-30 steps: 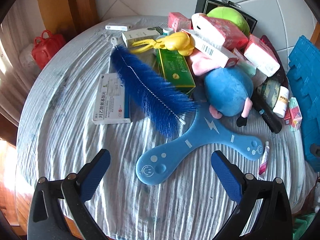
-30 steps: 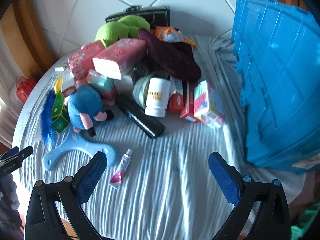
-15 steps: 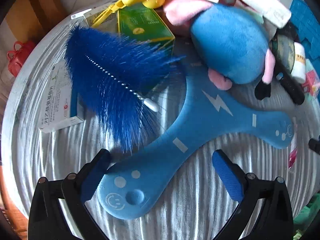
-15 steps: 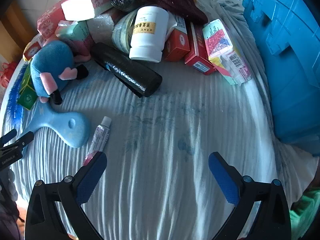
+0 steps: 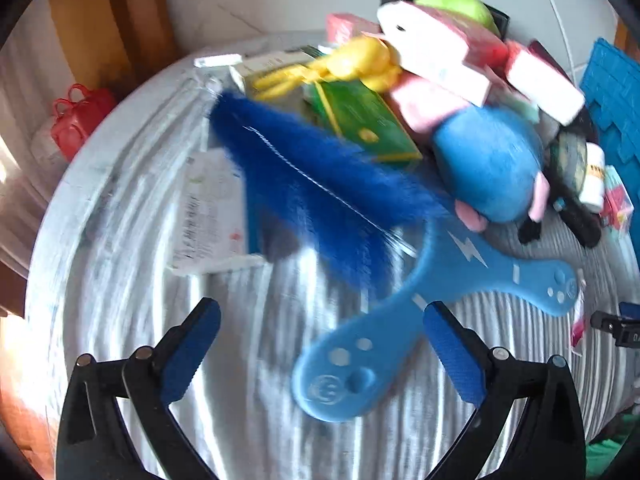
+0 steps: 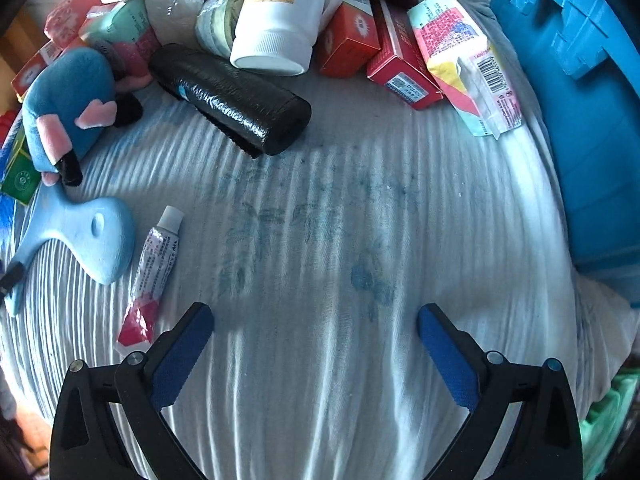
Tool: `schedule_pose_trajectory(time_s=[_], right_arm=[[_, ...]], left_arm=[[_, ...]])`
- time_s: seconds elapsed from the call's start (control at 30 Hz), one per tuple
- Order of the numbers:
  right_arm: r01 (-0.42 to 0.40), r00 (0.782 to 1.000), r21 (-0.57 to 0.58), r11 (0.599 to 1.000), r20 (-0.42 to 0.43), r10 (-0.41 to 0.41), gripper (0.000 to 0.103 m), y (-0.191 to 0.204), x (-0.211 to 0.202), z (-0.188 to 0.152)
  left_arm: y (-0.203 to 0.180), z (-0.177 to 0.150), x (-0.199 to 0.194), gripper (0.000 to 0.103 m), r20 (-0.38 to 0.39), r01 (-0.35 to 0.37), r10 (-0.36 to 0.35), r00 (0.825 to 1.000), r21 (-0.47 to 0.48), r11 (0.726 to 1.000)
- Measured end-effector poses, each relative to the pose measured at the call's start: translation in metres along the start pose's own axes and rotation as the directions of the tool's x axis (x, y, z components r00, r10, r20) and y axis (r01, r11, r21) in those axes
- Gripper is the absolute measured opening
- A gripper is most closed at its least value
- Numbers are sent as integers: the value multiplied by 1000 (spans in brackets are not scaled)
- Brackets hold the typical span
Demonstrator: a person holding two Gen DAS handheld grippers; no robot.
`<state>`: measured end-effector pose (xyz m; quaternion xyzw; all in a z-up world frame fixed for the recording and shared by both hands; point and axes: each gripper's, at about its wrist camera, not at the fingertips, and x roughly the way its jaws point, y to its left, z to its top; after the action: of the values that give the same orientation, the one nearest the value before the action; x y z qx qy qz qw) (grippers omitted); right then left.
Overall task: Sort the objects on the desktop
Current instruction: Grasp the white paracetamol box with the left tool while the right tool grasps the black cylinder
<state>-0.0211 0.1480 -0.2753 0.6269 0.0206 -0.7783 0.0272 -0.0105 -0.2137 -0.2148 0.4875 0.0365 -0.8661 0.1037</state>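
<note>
**Both grippers spread wide over the cluttered desk**

The left gripper point(image 5: 320, 344) gapes wide and holds nothing; the rounded end of the blue boomerang point(image 5: 352, 372) lies between its fingers, the blue bristle brush point(image 5: 320, 184) beyond. The right gripper point(image 6: 316, 344) is likewise wide apart and empty above bare cloth, with the small tube point(image 6: 154, 268) near its left finger and the black roll point(image 6: 236, 100) farther off.

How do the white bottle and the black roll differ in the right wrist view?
The white bottle is smooth hard plastic with a yellow label; the black roll is crinkly glossy film with a small blue mark. The bottle leans on the pile, cap toward the camera; the roll lies flat on the cloth. Both are cylinders and untouched.
</note>
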Motion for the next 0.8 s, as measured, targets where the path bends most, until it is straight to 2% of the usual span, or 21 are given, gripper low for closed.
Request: schedule_pose_trajectory(time_s=[0.1, 0.13, 0.2, 0.37, 0.5, 0.57, 0.63, 0.67, 0.73, 0.8], right_arm=[[-47, 998, 27, 999, -34, 48, 103, -4, -7, 8], [-87, 996, 28, 996, -7, 87, 103, -4, -15, 13], [-101, 994, -15, 995, 48, 101, 103, 1, -29, 24], [-67, 986, -127, 990, 145, 86, 103, 20, -47, 65], [-56, 990, -123, 991, 119, 71, 102, 36, -25, 101], [-37, 994, -130, 991, 100, 50, 95, 44, -3, 106], [-36, 997, -127, 991, 69, 45, 62, 48, 2, 110], [-43, 997, -133, 990, 56, 51, 55, 52, 1, 108], [-80, 996, -169, 982, 28, 86, 48, 62, -5, 101], [-131, 991, -196, 972, -9, 132, 48, 71, -11, 94]], left_arm=[[35, 19, 7, 103, -14, -96, 95, 995, -54, 994], [44, 21, 16, 103, -32, -118, 116, 993, -63, 991], [52, 27, 33, 103, -83, -132, 127, 988, -63, 989], [56, 34, 75, 103, -159, -96, 84, 984, -72, 993], [54, 46, 102, 103, -148, -46, 26, 989, -131, 990], [57, 50, 109, 103, -146, -35, 10, 989, -172, 985], [56, 47, 105, 90, -132, -36, 13, 991, -175, 984], [55, 43, 101, 76, -126, -31, 10, 992, -166, 986], [56, 31, 94, 72, -141, -24, 1, 990, -156, 988], [58, 18, 87, 72, -142, -21, 0, 990, -148, 989]])
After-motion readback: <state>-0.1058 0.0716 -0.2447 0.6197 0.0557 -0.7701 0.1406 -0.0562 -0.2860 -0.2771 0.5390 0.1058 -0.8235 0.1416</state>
